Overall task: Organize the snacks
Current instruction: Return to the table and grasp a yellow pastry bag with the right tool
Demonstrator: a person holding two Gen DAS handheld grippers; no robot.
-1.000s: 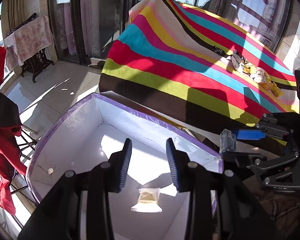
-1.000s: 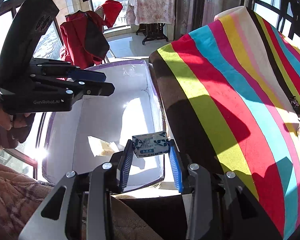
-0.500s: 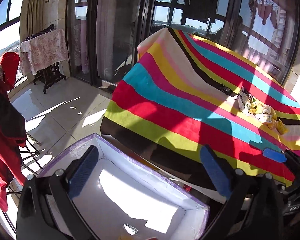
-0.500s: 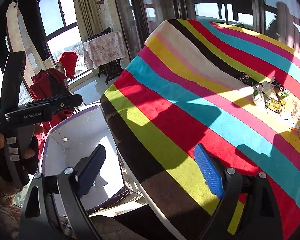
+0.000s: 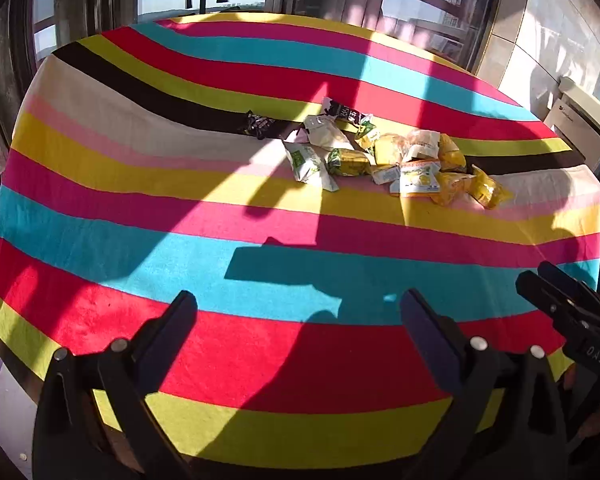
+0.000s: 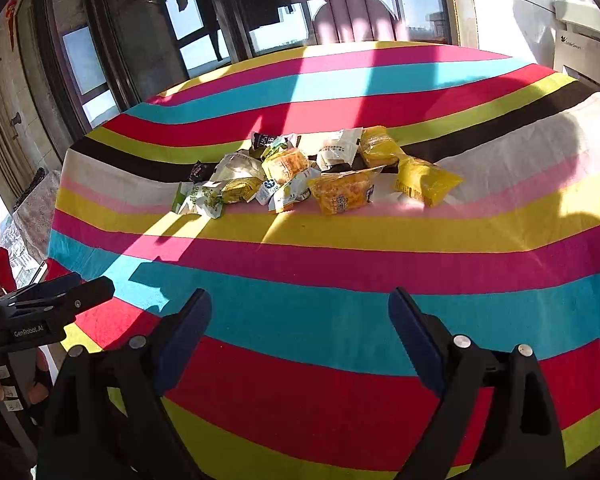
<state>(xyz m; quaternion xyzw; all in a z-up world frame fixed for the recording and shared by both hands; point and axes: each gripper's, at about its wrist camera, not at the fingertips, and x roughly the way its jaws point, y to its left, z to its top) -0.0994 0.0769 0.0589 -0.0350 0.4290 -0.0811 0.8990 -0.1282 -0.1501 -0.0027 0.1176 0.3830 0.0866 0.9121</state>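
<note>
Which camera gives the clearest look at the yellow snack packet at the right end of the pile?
The right wrist view: the yellow packet lies large, sunlit and apart from the pile. In the left wrist view it is smaller, farther off, near the right edge.

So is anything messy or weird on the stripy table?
Only the snacks: the packets lie jumbled in one loose pile, some overlapping, on the striped tablecloth. One small dark packet sits at the pile's edge. None looks torn or spilled. Both grippers, left and right, are open and empty.
</note>
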